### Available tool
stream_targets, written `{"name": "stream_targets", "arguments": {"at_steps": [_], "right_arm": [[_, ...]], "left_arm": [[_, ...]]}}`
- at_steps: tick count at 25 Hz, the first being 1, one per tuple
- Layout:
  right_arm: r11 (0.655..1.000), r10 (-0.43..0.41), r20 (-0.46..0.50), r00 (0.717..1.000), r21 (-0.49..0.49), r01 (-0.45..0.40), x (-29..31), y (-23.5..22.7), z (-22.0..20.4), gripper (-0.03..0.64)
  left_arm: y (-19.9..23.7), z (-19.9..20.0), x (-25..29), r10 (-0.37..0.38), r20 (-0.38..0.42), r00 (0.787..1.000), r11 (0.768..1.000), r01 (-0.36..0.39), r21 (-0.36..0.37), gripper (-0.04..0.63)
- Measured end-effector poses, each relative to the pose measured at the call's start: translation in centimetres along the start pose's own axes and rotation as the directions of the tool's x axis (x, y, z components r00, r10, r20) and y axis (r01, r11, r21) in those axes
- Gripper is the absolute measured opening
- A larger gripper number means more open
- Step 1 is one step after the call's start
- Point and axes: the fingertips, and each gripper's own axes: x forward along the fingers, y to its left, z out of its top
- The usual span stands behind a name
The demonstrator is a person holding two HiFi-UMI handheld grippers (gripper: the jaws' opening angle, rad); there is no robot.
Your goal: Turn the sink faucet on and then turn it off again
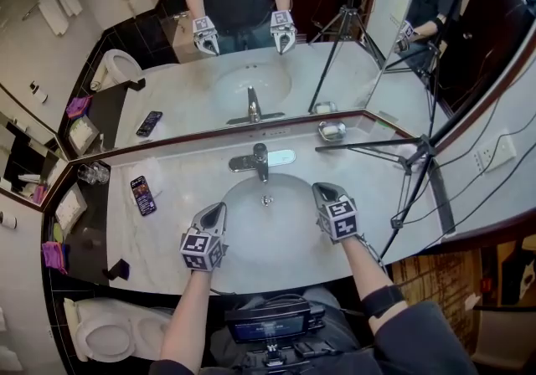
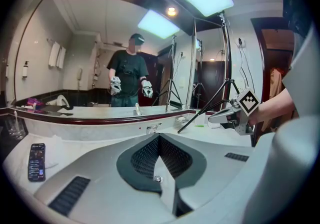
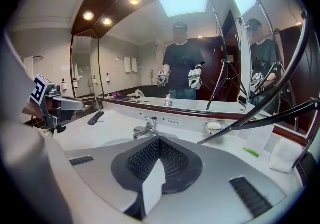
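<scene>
Your left gripper [image 1: 217, 211] and right gripper [image 1: 323, 192] hover over the basin [image 1: 280, 235], near its front rim, both clenched on nothing. Beyond them the faucet [image 1: 259, 161] stands centred behind the bowl. Lift its lever gently with one closed tip, keeping the other gripper clear.

**Both claws closed, nothing held**

The left claw [image 1: 218, 211] and right claw [image 1: 322, 190] are held apart, side by side, above the near edge of the table [image 1: 176, 172]. Both pairs of jaws are pressed together and empty. Both forearms are stretched forward, with the tips angled downward.
</scene>
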Motion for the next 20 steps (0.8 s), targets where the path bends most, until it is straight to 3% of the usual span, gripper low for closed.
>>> {"name": "stream_targets", "arguments": {"at_steps": [14,20], "right_arm": [[0.999,0.001,-0.032,0.999,-0.043,-0.002,0.4,0.2,-1.2,0.02],[0.98,-0.024,-0.037,0.999,-0.196,0.016,2.0,1.0,0.6,0.023]], "left_arm": [[0.2,0.0,-0.5,0.017,-0.006,1.0,1.0,-0.017,0.002,0.0],[0.2,0.0,-0.3,0.025,-0.014,1.0,1.0,-0.025,0.006,0.0]]}}
